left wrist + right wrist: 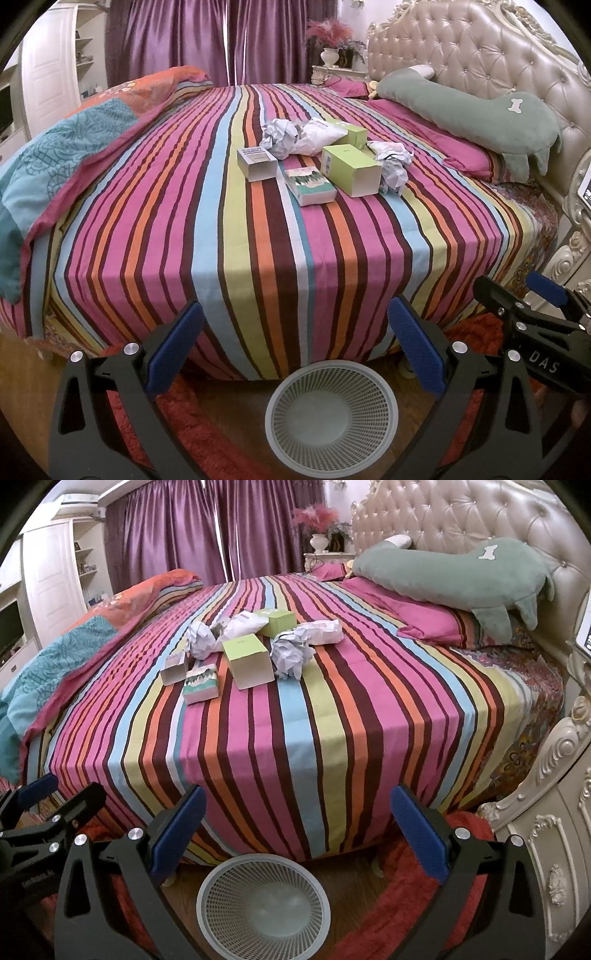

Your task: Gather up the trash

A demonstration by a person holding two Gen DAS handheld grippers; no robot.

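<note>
A pile of trash lies on the striped bed [258, 229]: a green box [351, 170] [249, 661], a teal patterned box [310, 184] [201, 685], a small white box [256, 162] [173, 670], crumpled paper balls [279, 136] [291, 655] and a white bag [317, 138]. A white mesh wastebasket [332, 413] [264, 904] stands on the floor at the bed's foot. My left gripper [295, 336] is open and empty above the basket. My right gripper [295, 823] is open and empty, also near the basket and far from the trash.
A green plush pillow [469, 110] and pink pillows lie by the tufted headboard [480, 48]. A folded quilt [74, 140] covers the bed's left side. A carved nightstand [554, 849] stands at the right. A red rug [406, 878] lies under the basket.
</note>
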